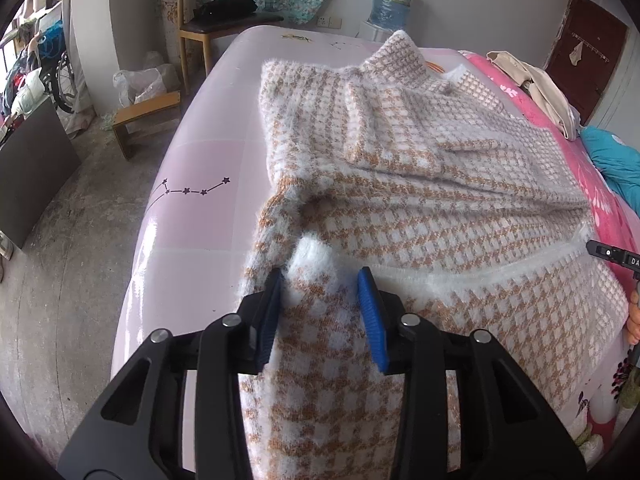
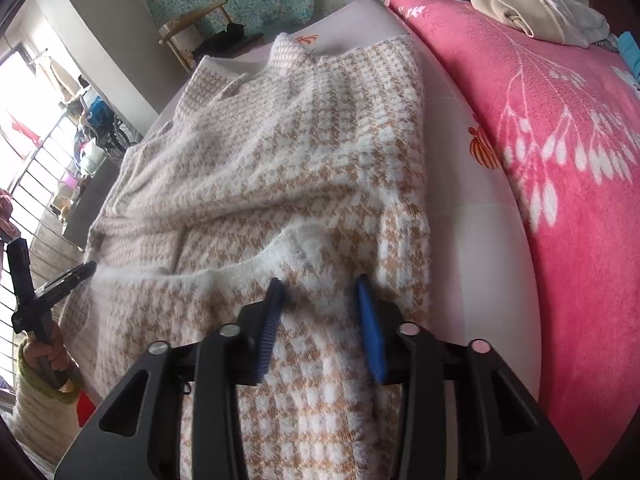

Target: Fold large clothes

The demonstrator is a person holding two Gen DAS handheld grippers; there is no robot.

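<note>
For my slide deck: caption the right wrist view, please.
Right gripper closed on the near hem of a fuzzy houndstooth sweater spread on a bed, beside a pink blanket.

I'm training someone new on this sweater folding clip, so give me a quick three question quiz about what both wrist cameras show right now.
1. True or false: the left gripper has a bunch of the houndstooth sweater between its blue pads.
2. What lies directly beside the sweater's far edge in the right wrist view? A) pink blanket B) wooden chair C) water bottle
3. Fill in: the right gripper grips the sweater near its white fuzzy ____.

Key
1. True.
2. A; a strip of pale sheet separates them.
3. Hem.
</note>
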